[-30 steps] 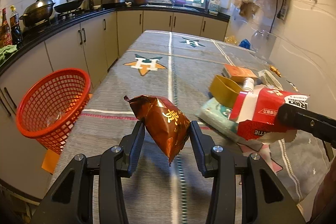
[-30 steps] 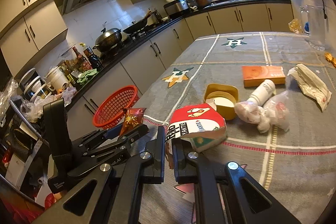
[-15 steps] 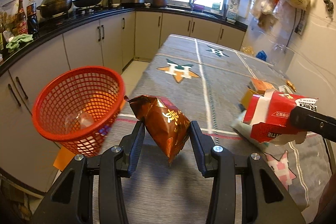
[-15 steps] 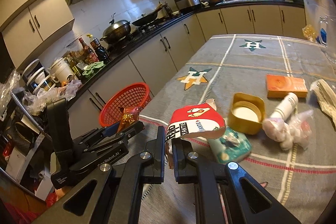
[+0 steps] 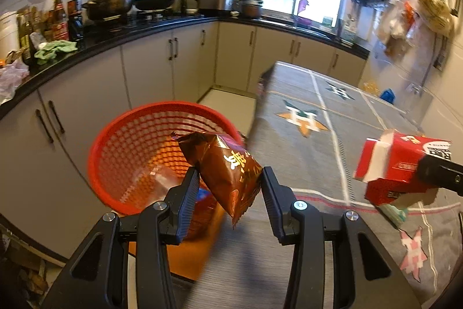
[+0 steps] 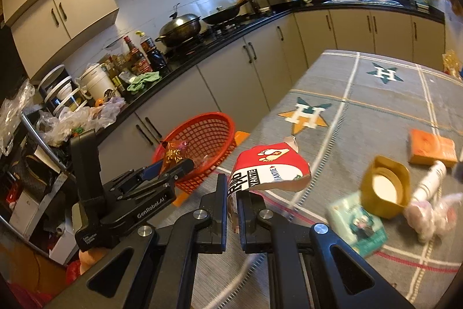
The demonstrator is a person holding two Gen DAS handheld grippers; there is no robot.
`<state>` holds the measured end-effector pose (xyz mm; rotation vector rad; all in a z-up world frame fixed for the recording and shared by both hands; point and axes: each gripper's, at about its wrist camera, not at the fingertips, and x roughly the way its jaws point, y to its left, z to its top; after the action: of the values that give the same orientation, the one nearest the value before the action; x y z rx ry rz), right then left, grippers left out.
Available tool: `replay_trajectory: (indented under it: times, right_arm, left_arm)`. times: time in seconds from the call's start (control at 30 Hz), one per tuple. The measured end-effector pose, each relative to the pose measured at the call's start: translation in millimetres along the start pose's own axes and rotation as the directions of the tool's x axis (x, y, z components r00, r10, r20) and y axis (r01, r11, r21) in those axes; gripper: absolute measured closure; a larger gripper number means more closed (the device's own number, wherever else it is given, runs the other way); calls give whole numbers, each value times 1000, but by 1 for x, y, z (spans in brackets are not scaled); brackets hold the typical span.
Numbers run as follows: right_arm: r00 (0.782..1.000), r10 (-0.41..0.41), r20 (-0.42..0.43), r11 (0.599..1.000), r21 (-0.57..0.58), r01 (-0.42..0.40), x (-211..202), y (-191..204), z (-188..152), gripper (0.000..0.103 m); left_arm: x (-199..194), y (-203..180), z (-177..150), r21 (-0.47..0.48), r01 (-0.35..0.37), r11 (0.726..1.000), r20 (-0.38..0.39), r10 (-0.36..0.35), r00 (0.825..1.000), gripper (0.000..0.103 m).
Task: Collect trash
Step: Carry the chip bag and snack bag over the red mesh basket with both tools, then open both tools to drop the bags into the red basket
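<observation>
My left gripper [image 5: 230, 178] is shut on a puffy brown snack bag [image 5: 225, 164], held in the air right in front of a red mesh basket [image 5: 115, 135]. The basket stands beyond the table's left edge with clear wrapping inside. My right gripper [image 6: 231, 190] is shut on a torn red and white carton [image 6: 269, 167], held above the table's near left part. In the left wrist view the carton [image 5: 399, 161] hangs at the right. The right wrist view shows the left gripper [image 6: 173, 164] and the bag against the basket [image 6: 202, 118].
On the grey star-patterned tablecloth [image 6: 361, 112] lie an orange box [image 6: 431, 149], a yellow tub [image 6: 386, 187], a white bottle [image 6: 428, 181], a crumpled clear bag [image 6: 434, 216] and a teal packet [image 6: 358, 225]. Cabinets and a crowded black counter [image 5: 162, 28] run along the left.
Both grippers have swung left toward the basket with their loads. The basket now looms large behind the snack bag. Neither grip has changed.
</observation>
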<state>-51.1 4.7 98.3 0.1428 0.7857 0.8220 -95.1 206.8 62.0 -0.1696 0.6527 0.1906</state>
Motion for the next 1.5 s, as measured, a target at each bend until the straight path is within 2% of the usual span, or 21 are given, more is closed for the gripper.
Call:
replay_trajectory:
  times: [0.2,0.57,1.1,1.5]
  right_arm:
    - [999,27,-28,1000,-16,-27,22,14,17,96]
    - [997,54,-60,997,-56,-57,65,41,48,96]
    - [987,54,-151,997,-38,-61,151,50,68,95]
    - [979,65,-195,998,-11,-69,183,49,70,94]
  left_arm:
    - [7,33,11,-23,-63,998,-9,62,998,60]
    - [35,65,17,-49,-104,993,-56,101,993,60]
    - [66,88,12,-67,-131,989,-103,124,987,60]
    - [74,90,9,-71,-137,988,-117,128,985,60]
